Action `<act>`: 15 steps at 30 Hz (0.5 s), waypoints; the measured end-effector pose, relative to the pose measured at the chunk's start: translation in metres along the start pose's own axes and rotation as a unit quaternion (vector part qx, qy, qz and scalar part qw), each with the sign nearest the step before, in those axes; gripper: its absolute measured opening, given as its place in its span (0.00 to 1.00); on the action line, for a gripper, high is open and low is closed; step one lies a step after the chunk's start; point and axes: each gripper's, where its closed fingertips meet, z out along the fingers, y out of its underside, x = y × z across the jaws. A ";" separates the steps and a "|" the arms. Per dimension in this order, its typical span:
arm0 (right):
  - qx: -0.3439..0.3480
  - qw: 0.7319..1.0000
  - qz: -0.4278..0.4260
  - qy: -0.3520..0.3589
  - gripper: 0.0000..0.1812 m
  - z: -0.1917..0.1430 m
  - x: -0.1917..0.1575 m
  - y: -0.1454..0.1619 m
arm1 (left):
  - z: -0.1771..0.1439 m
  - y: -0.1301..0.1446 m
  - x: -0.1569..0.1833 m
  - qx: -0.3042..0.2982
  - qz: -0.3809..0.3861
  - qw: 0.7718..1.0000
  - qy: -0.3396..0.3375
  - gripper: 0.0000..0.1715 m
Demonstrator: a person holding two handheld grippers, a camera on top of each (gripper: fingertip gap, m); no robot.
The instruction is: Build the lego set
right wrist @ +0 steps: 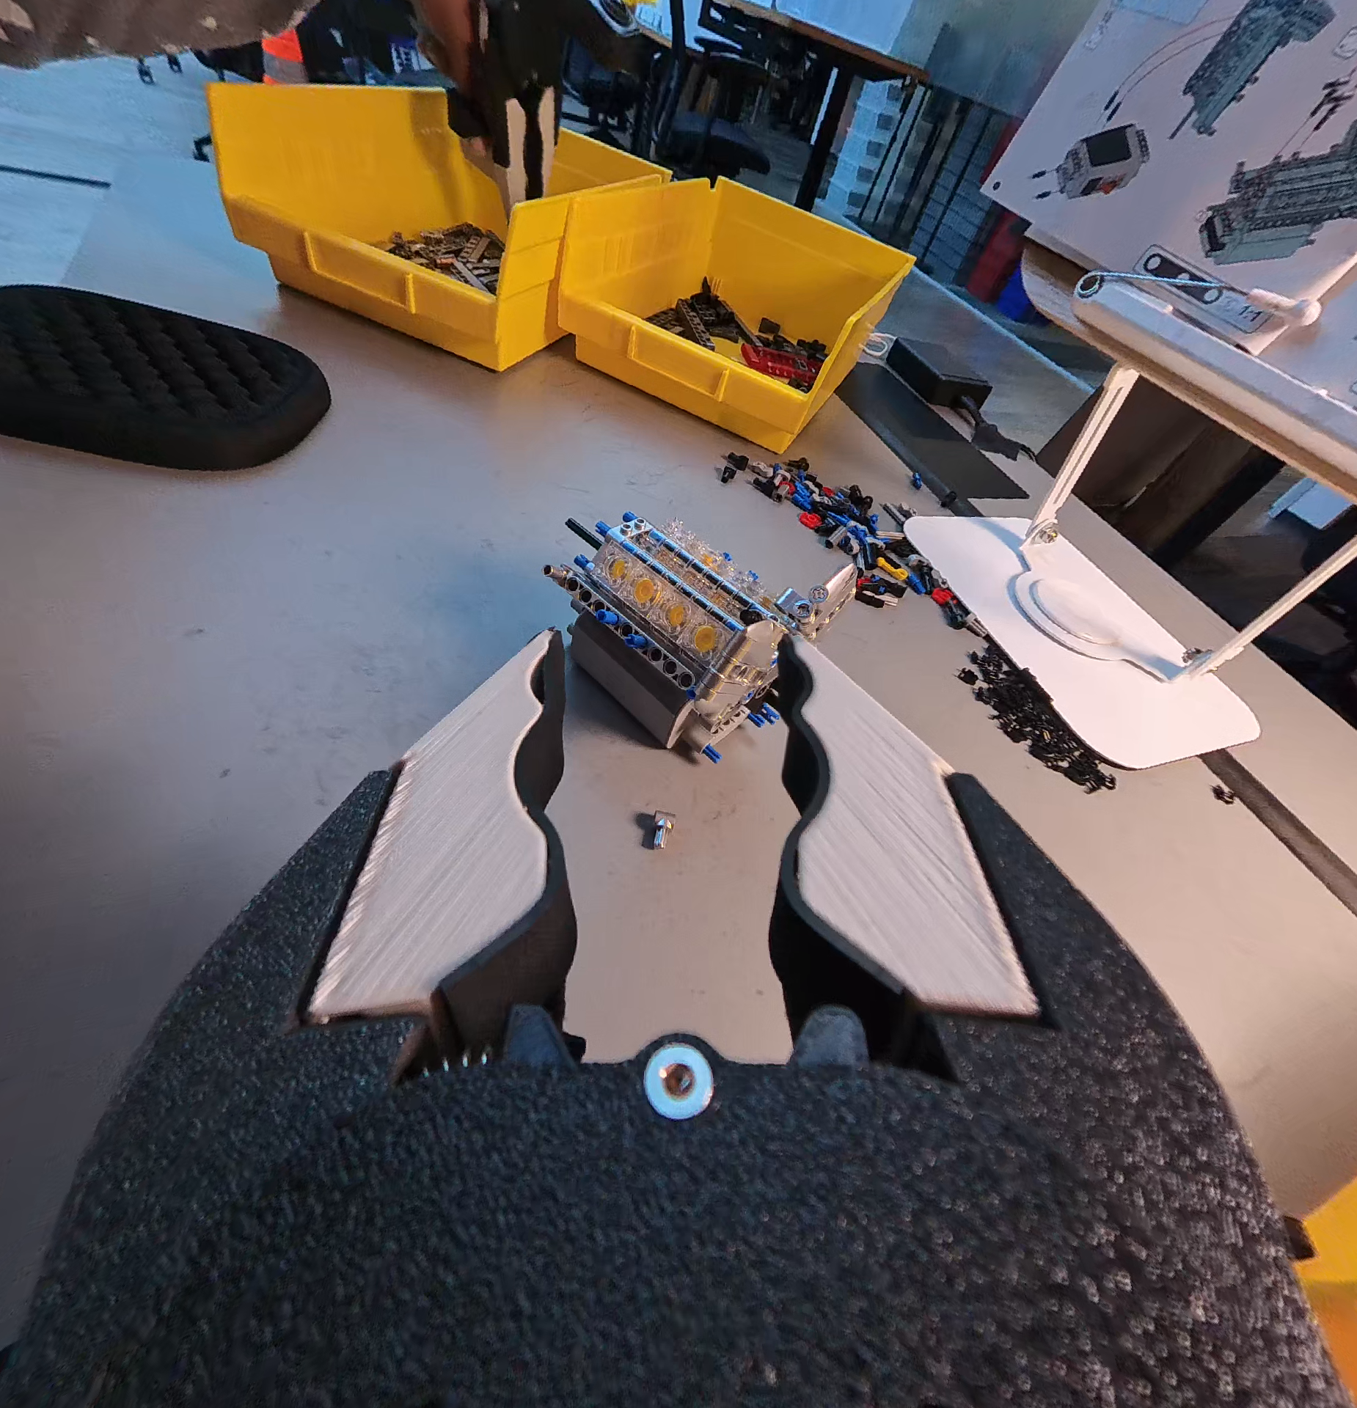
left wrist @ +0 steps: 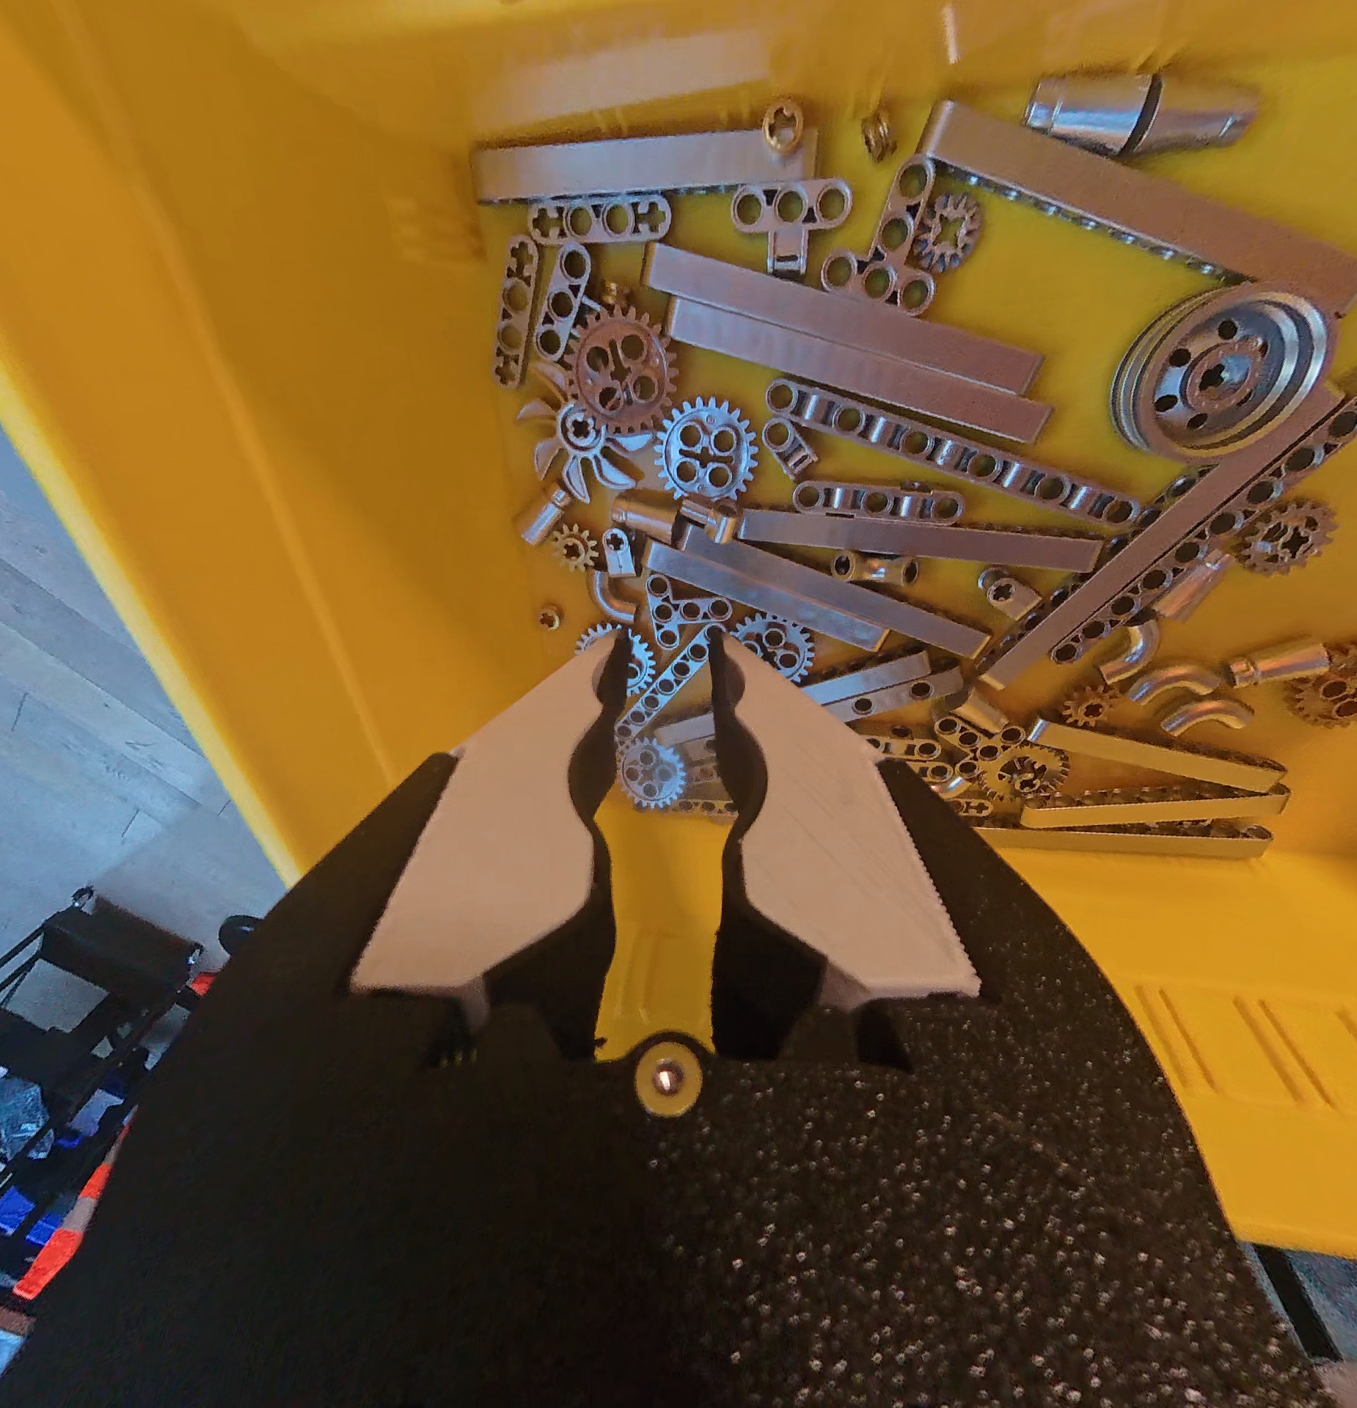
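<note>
My left gripper [left wrist: 666, 640] is down inside a yellow bin [left wrist: 317, 381] of grey building-kit parts. Its jaws stand narrowly open on either side of a grey angled beam with holes [left wrist: 672, 670], tips close to the part; contact cannot be told. Gears [left wrist: 706, 449], long beams [left wrist: 843, 320] and a grey wheel [left wrist: 1224, 373] lie around it. My right gripper [right wrist: 672, 648] is open and empty above the table. Its fingertips flank the near end of a small engine model [right wrist: 660, 609] with yellow discs and blue pins. A small grey pin [right wrist: 662, 829] lies on the table between the fingers.
In the right wrist view the left gripper [right wrist: 508, 137] reaches into the left yellow bin [right wrist: 355, 305]; a second yellow bin [right wrist: 736, 388] stands beside it. A black pad [right wrist: 127, 373] lies left. Coloured pins [right wrist: 851, 526], black pins [right wrist: 1034, 708] and a white stand [right wrist: 1079, 632] with a printed sheet [right wrist: 1232, 114] are right. The tips of one gripper are about 60 cm away from the tips of the other. The grey wheel [left wrist: 1224, 373] is closer to my left gripper, around 11 cm from its tips; the right tips are 50 cm off.
</note>
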 end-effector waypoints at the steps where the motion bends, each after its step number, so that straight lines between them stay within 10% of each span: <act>1: 0.000 1.000 0.000 0.000 0.30 0.000 0.000 0.000 | 0.001 -0.002 0.001 0.000 0.003 1.000 0.001 0.11; 15: -0.007 1.000 0.003 0.007 0.28 0.001 0.003 0.004 | 0.002 -0.023 0.011 0.009 0.027 1.000 0.009 0.11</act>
